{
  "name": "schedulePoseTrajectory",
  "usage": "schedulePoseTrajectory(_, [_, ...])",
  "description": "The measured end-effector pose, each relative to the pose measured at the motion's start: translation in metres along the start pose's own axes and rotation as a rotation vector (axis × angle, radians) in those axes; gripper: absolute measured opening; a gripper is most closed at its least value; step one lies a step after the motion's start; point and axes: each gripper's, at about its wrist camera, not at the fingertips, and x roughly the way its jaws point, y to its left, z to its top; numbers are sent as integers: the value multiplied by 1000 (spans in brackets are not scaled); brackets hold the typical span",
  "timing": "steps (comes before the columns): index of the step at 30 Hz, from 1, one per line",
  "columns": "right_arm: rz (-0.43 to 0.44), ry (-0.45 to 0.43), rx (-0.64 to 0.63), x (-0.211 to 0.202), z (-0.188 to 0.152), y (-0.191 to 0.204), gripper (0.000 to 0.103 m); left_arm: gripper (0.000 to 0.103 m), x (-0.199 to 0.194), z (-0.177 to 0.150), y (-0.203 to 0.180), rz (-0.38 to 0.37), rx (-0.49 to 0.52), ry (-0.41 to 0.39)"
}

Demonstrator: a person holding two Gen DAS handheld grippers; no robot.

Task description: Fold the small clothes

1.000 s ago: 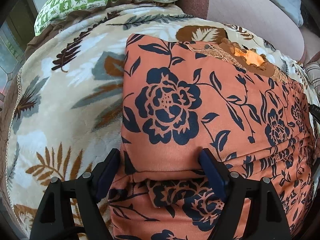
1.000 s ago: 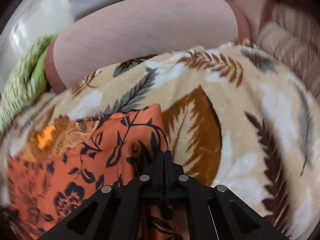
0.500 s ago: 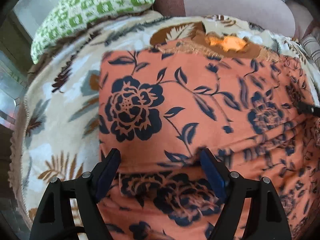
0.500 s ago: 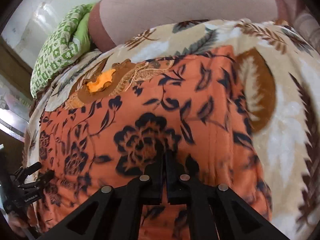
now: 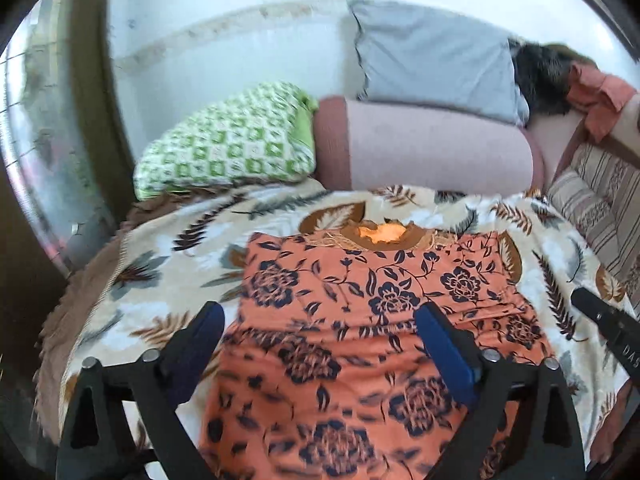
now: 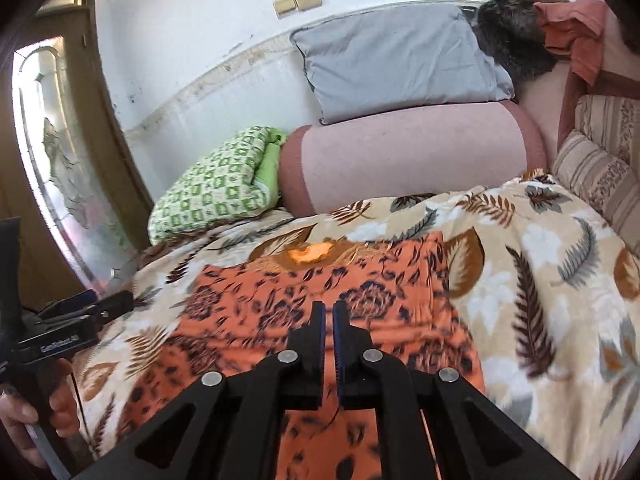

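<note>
An orange garment (image 5: pixel 360 320) with dark blue flowers lies spread flat on the leaf-print blanket (image 5: pixel 168 264), its brown embroidered neckline (image 5: pixel 384 236) at the far end. My left gripper (image 5: pixel 320 324) is open and empty, held above the garment's near half. The garment also shows in the right wrist view (image 6: pixel 320 300). My right gripper (image 6: pixel 328 312) is above its middle; its jaws stand almost together with a thin gap and nothing between them. The left gripper shows at the left edge of the right wrist view (image 6: pixel 100 304).
A green checked pillow (image 5: pixel 228 148), a pink bolster (image 5: pixel 432 152) and a grey pillow (image 5: pixel 432 60) lie at the bed's far end against the wall. Striped cushions (image 5: pixel 600 200) stand at the right. A door (image 6: pixel 60 160) is at the left.
Both grippers have risen and drawn back from the garment. The right gripper no longer holds cloth. The garment now lies flat and much more of the room shows.
</note>
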Motion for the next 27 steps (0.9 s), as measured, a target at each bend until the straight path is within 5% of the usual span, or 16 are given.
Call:
schedulePoseTrajectory(14, [80, -95, -24, -93, -34, 30, 9, 97, -114, -16, 26, 130, -50, -105])
schedulePoseTrajectory(15, [74, -91, -26, -97, -35, 31, 23, 97, -116, -17, 28, 134, -53, -103])
schedulePoseTrajectory(16, [67, -88, -25, -99, -36, 31, 61, 97, -117, -19, 29, 136, -55, -101])
schedulePoseTrajectory(18, [81, -105, 3, -107, -40, 28, 98, 97, -120, -25, 32, 147, -59, -96])
schedulePoseTrajectory(21, [85, -153, 42, -121, -44, 20, 98, 97, -118, -33, 36, 166, -59, -81])
schedulePoseTrajectory(27, [-22, -10, 42, -117, -39, -3, 98, 97, -96, -58, 50, 126, -81, 29])
